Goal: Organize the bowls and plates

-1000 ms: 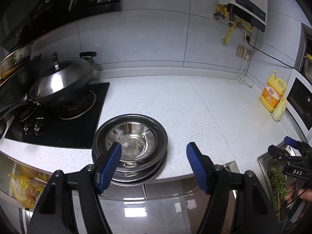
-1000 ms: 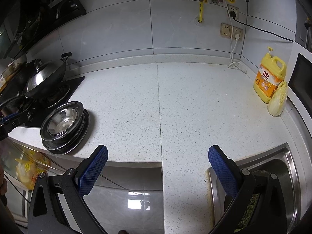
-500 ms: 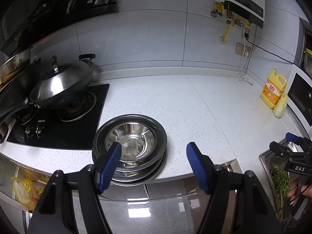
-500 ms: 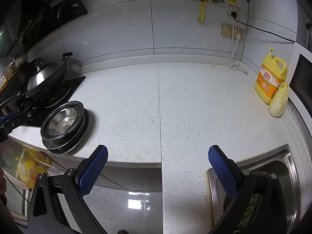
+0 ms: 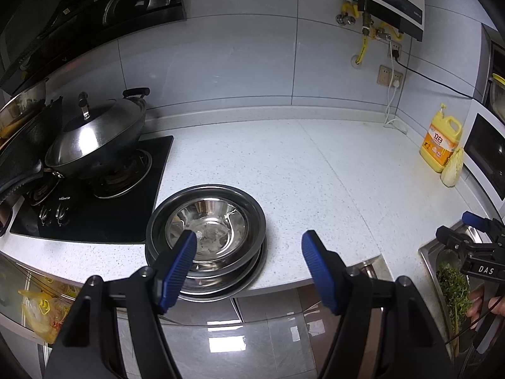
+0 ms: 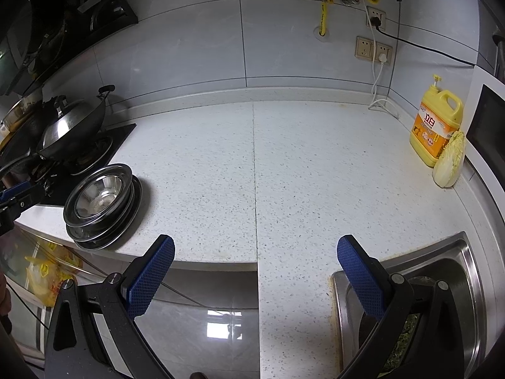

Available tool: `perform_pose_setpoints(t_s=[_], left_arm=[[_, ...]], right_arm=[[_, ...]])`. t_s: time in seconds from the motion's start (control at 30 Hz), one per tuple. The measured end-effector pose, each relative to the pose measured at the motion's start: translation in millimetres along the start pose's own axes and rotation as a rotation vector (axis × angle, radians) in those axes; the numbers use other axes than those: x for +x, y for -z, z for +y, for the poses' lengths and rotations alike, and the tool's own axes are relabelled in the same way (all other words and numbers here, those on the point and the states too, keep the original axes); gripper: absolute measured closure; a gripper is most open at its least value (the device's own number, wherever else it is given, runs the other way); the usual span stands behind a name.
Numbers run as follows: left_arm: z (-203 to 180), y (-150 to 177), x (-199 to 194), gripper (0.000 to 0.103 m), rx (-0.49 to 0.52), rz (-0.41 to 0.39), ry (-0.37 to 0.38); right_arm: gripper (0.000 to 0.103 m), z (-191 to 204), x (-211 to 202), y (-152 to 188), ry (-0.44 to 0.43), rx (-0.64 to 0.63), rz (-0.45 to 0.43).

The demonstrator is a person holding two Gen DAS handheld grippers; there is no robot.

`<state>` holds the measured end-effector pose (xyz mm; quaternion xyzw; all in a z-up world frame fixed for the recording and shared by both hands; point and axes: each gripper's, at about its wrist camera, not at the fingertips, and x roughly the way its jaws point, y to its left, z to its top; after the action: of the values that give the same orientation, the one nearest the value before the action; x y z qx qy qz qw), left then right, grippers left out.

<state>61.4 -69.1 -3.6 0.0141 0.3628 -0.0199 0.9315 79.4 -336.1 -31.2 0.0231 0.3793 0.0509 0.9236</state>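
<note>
A stack of shiny round stainless-steel plates and bowls [image 5: 205, 237] is sitting at the front edge of the white speckled stone bench [image 5: 300, 170], just beside the black glass gas hob [image 5: 94, 202]. The top piece is a deep bowl with a wide flat rim, reflecting light in its hollow, and flatter rimmed pieces are lying nested under it; how many there are I cannot tell. From the right wrist view the same stack [image 6: 101, 202] is showing far to the left.

The left gripper [image 5: 249, 246] is hovering released over the bench edge, blue pads wide apart, its left pad overlapping the stack's near rim in the picture, gripping nothing. The right gripper [image 6: 255, 252] is likewise hanging released and empty, near a steel sink [image 6: 454, 252].

A lidded steel wok [image 5: 94, 135] is standing on the hob. A yellow detergent jug [image 6: 435, 129] and a pale cabbage [image 6: 449, 158] are resting together by the grey tiled wall.
</note>
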Motion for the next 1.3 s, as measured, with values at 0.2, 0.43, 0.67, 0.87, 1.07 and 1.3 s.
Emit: perform_pose_setpoints(t_s=[0.2,0.43,0.67,0.87,1.07,1.3], left_arm=[[-0.7,1.5,1.7,0.035,0.006,0.004,-0.004],[-0.3,2.3,1.3,0.035,0.013,0.002,0.004],[-2.0,3.3,2.2,0.035,0.020,0.010,0.013],[-2.5,2.8,2.5,0.035,0.019,0.014,0.014],[-3.5,3.9,1.6,0.035,0.020,0.014,0.012],[-2.2,3.3,2.0,0.035,0.018,0.015,0.012]], right_arm=[[0.002,1.5,0.2,0.6,0.003,0.001,0.002],[0.002,1.1,0.1,0.4,0.002,0.002,0.002],[0.002,1.6,0.4,0.9,0.002,0.002,0.003],[0.002,1.8,0.1,1.2,0.003,0.002,0.003],[0.002,1.7,-0.1,2.6,0.003,0.000,0.000],[0.002,1.1,-0.2,2.5,0.003,0.000,0.000]])
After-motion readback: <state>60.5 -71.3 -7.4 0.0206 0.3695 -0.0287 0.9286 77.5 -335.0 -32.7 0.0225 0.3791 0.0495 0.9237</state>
